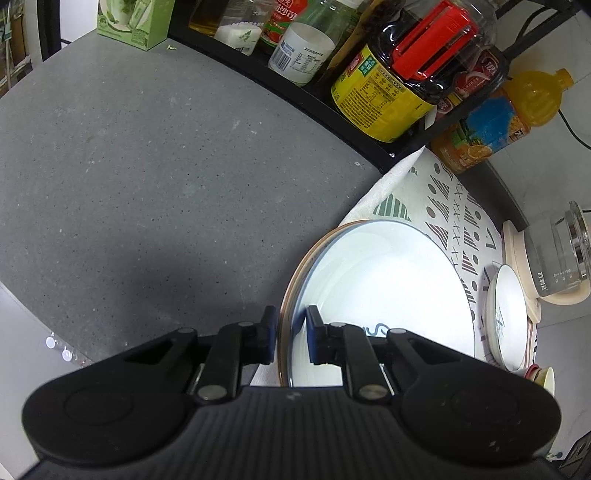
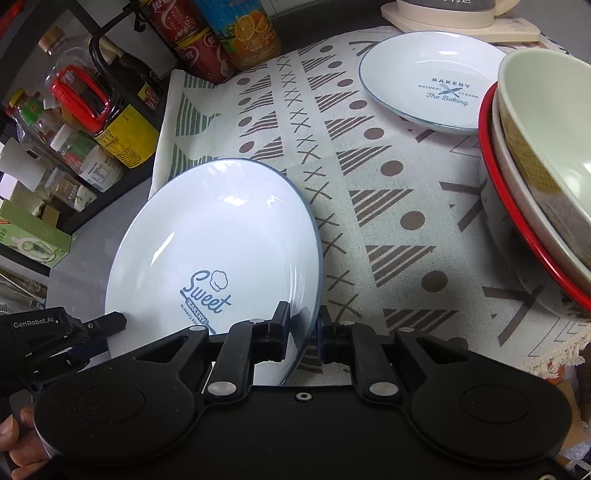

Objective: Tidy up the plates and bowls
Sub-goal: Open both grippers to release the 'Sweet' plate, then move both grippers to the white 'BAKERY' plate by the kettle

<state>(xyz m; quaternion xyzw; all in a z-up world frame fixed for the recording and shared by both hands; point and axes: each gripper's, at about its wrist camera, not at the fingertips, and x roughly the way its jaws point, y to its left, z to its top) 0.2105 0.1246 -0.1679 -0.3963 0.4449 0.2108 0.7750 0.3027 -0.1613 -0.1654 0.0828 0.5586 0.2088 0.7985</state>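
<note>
A large white "Sweet Bakery" plate [image 2: 214, 236] with a blue rim is held tilted over the patterned cloth [image 2: 369, 192]. My right gripper [image 2: 303, 332] is shut on its near right rim. My left gripper [image 1: 291, 328] is shut on the opposite rim of the same plate [image 1: 376, 288]; its fingers [image 2: 110, 321] show at the plate's left edge in the right wrist view. A smaller white "Bakery" plate [image 2: 428, 81] lies flat at the cloth's far side. Stacked bowls [image 2: 546, 177], one red-rimmed, stand at the right.
A black rack [image 1: 295, 92] with oil and sauce bottles [image 1: 399, 74] runs along the back of the grey counter [image 1: 147, 166]. An orange juice bottle [image 1: 498, 122] and a glass kettle [image 1: 557, 251] on a cream base stand beyond the cloth. A green carton [image 1: 133, 22] is far left.
</note>
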